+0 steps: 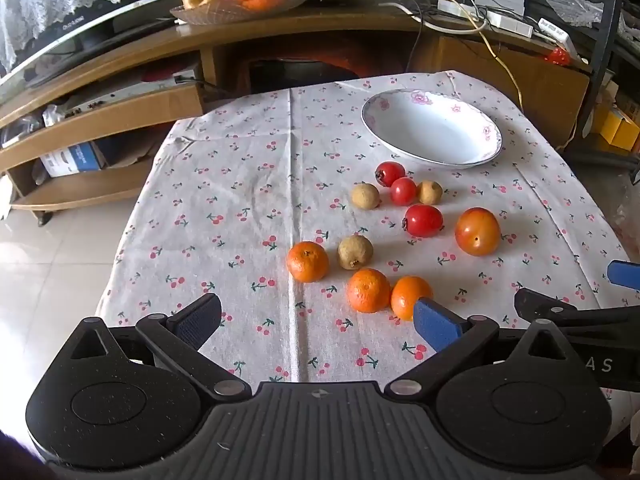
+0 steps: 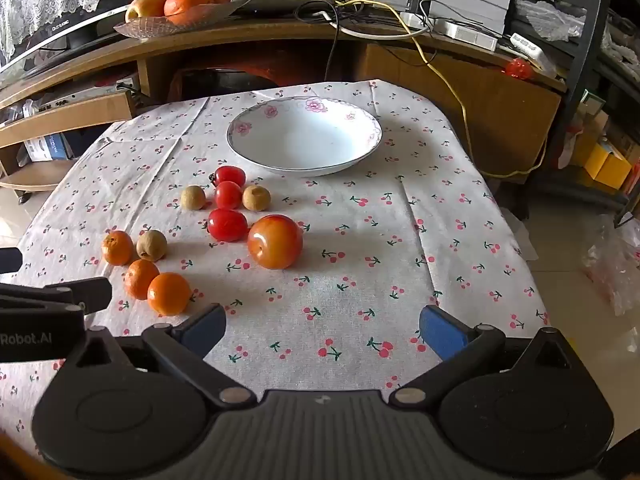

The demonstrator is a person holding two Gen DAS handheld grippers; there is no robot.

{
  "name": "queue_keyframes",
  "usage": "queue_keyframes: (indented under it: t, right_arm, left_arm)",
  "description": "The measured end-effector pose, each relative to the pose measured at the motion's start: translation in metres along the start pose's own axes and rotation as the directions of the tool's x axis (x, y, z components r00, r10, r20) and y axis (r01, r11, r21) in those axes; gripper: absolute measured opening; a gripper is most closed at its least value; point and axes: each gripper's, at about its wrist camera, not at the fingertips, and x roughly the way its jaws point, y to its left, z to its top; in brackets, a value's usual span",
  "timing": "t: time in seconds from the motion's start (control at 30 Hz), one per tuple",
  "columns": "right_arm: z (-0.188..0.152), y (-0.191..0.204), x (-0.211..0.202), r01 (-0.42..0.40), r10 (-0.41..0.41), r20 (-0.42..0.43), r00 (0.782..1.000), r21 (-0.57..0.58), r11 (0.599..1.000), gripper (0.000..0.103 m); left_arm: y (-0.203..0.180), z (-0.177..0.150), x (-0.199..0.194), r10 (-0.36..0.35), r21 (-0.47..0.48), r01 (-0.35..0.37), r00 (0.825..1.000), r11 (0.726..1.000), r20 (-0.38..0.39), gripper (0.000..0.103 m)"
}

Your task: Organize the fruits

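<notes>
So: both grippers, left and right, fingers wide, holding nothing, above cloth. Fruits loose on cloth just before plate.

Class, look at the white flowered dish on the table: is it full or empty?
Empty. The white dish shows only its bare inside; all the loose fruit lies on the tablecloth.
</notes>
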Motion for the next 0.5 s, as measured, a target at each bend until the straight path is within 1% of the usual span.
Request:
queue_keyframes:
  t: [0.5]
  right_arm:
    - [-0.0007,0.0010,0.0012,0.002,-0.002,0.000,1.000,-0.001,1.000,0.102]
  left_arm:
    - [0.0017,-0.0022,0.0038,-0.006,-0.018,0.005,1.000,1.000,-0.022,0.103]
